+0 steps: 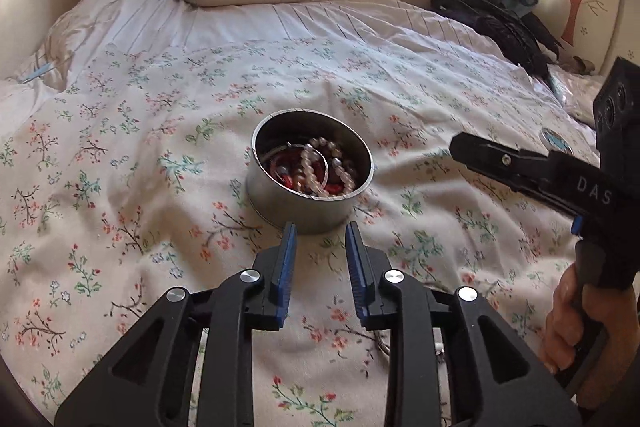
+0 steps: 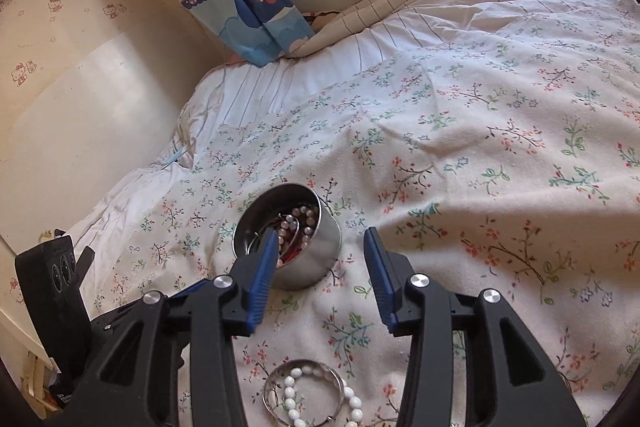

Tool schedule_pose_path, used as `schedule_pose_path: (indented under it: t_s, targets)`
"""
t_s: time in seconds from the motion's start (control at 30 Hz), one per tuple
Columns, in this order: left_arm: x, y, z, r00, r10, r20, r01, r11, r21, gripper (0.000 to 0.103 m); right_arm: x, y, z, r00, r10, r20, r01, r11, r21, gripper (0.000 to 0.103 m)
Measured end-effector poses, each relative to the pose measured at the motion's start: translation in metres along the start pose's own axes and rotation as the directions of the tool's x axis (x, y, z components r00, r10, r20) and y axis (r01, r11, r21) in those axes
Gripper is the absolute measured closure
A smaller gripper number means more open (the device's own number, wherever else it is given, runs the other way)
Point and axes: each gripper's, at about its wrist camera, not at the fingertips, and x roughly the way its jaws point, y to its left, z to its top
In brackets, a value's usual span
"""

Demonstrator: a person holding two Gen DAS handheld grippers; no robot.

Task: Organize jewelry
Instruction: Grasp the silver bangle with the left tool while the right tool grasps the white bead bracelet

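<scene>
A round silver tin sits on the floral bedspread and holds several bead bracelets and a silver bangle. My left gripper is open and empty, its tips just short of the tin's near wall. My right gripper is open and empty, hovering above the bed, its left finger in front of the tin. It also shows from the side in the left wrist view. A silver bangle and a white bead bracelet lie on the bedspread beneath the right gripper.
The floral bedspread is rumpled. A blue and pink curtain hangs at the head of the bed under a window. A black garment lies at the far right. A wall runs along the bed's left side.
</scene>
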Motion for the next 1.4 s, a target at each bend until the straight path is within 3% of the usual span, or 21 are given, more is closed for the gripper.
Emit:
schedule_pose_path:
  t_s: [0.17,0.37,0.63,0.77,0.87,0.97,1.07,1.2,1.23,1.27,1.33,1.4]
  targets:
    - [0.005,-0.015,-0.021,0.995,-0.05,-0.09,0.055,0.997,0.048,0.076,-0.009,0.006,-0.021,0.994,-0.082,-0.068,0.077,0.994,-0.079,0.053]
    - [0.014,-0.022,-0.03,0.985,-0.064,-0.16,0.076,0.994,0.074,0.074,-0.018,0.007,-0.05,0.97,-0.21,-0.127,0.185,0.966,-0.182,0.049]
    - [0.018,-0.028,-0.048,0.976,0.001,-0.217,0.029,0.99,0.137,0.073,-0.008,0.005,-0.074,0.933,-0.299,-0.201,0.241,0.933,-0.268,0.047]
    - [0.018,-0.029,-0.048,0.976,0.006,-0.219,0.027,0.989,0.145,0.072,-0.005,0.006,-0.077,0.926,-0.315,-0.207,0.251,0.925,-0.286,0.045]
    - [0.019,-0.033,-0.047,0.979,0.05,-0.196,-0.014,0.984,0.179,0.072,0.0,0.013,-0.08,0.918,-0.337,-0.209,0.258,0.908,-0.33,0.045]
    - [0.022,-0.023,-0.043,0.965,0.2,-0.168,-0.17,0.97,0.174,0.084,0.004,0.02,-0.081,0.912,-0.358,-0.202,0.265,0.888,-0.377,0.045]
    - [0.021,0.003,-0.039,0.957,0.221,-0.185,-0.208,0.974,0.087,0.088,0.005,0.032,-0.082,0.915,-0.363,-0.174,0.259,0.862,-0.436,0.045]
    - [0.021,0.006,-0.038,0.959,0.216,-0.184,-0.204,0.975,0.083,0.088,0.015,0.046,-0.081,0.929,-0.322,-0.181,0.195,0.845,-0.498,0.045]
    - [0.021,0.005,-0.038,0.96,0.212,-0.184,-0.2,0.976,0.085,0.088,0.022,0.047,-0.082,0.926,-0.315,-0.207,0.176,0.847,-0.502,0.046]
    - [0.021,0.005,-0.039,0.96,0.21,-0.183,-0.196,0.977,0.087,0.088,0.03,0.044,-0.083,0.916,-0.312,-0.251,0.155,0.855,-0.495,0.061]
    - [0.022,0.004,-0.04,0.963,0.199,-0.183,-0.186,0.979,0.088,0.091,0.035,0.039,-0.084,0.912,-0.294,-0.286,0.133,0.872,-0.472,0.068]
    - [0.022,0.003,-0.04,0.965,0.187,-0.184,-0.173,0.981,0.091,0.094,0.033,0.035,-0.082,0.915,-0.259,-0.308,0.11,0.897,-0.429,0.086]
